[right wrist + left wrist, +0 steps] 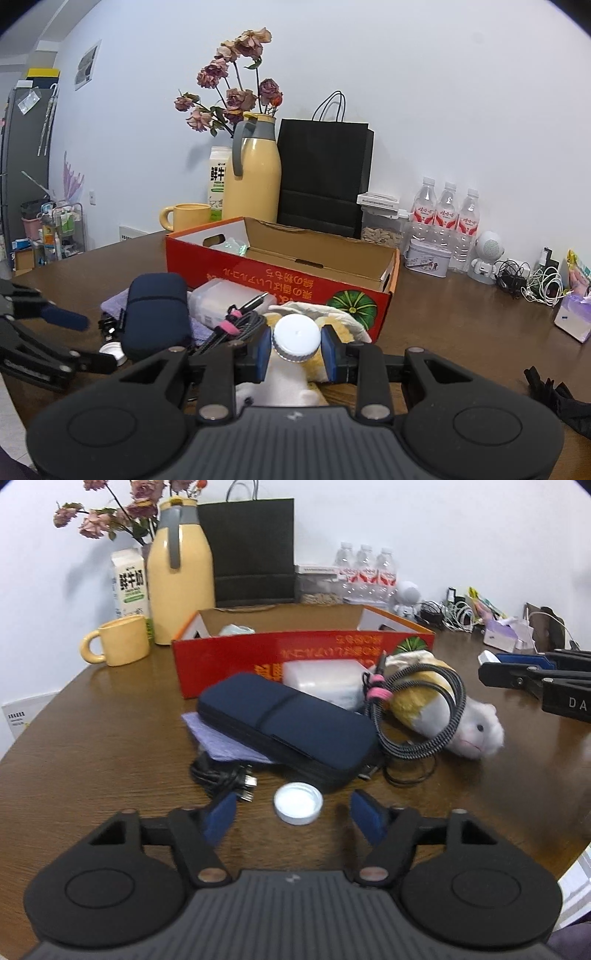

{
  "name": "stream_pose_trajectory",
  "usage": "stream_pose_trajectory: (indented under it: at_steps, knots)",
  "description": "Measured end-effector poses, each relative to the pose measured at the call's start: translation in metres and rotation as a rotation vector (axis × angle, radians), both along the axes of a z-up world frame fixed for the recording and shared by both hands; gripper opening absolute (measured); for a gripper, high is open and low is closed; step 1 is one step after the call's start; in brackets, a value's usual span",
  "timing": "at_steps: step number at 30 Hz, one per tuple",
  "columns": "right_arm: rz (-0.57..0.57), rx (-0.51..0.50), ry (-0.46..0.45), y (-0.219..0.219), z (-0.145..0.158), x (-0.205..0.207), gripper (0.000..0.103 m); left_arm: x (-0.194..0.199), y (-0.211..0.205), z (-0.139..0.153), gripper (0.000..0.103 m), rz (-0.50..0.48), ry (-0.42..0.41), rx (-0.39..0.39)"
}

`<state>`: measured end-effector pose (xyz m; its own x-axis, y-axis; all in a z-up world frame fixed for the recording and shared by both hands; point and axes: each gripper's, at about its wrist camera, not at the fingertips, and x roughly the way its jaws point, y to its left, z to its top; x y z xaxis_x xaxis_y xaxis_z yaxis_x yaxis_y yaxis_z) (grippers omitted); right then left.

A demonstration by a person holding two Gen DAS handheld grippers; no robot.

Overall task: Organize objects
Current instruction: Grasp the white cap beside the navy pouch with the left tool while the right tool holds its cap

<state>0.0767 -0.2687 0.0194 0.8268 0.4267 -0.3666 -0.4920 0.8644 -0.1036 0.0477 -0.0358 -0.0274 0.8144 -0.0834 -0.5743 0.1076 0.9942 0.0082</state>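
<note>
— White plastic is seen low in the centre of the left wrist view: a bottle cap lies flat on the desk, open side up. How is it placed to the left tongs?

— It is framed just ahead of them, between the two blue pads, with neither pad touching it. The jaws are about half open and nothing is gripped. Being round, the cap offers no long axis to be matched.

— What is crowded around it?

— A tangle of black cable is found just up and left of the cap, and a navy case just above it, resting on a lilac cloth. Further right a plush hamster is wrapped by a braided cable. The left pad could be snagged by the black cable.

— And in the right wrist view?

— A second white cap is clamped between the pads of the right tongs, low in the centre, raised over the plush. A red cardboard box with its top open is seen straight above it, mid-frame, and is judged the likely destination. The left tongs appear at the lower left edge, with the first cap beside them.

— Which hand is nearer that first cap?

— The left, clearly.
</note>
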Motion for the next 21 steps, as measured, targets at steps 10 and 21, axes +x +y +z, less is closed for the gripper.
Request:
stream_pose_trajectory:
  at_steps: [10, 21]
  knots:
    - [0.015, -0.001, 0.007, 0.009, -0.006, -0.018, 0.028, 0.01, -0.004, -0.006, 0.032, -0.005, 0.001, -0.015]
    - [0.015, -0.001, 0.006, 0.014, -0.009, -0.025, 0.028, -0.005, 0.006, 0.001, 0.029, -0.005, -0.042, -0.034]
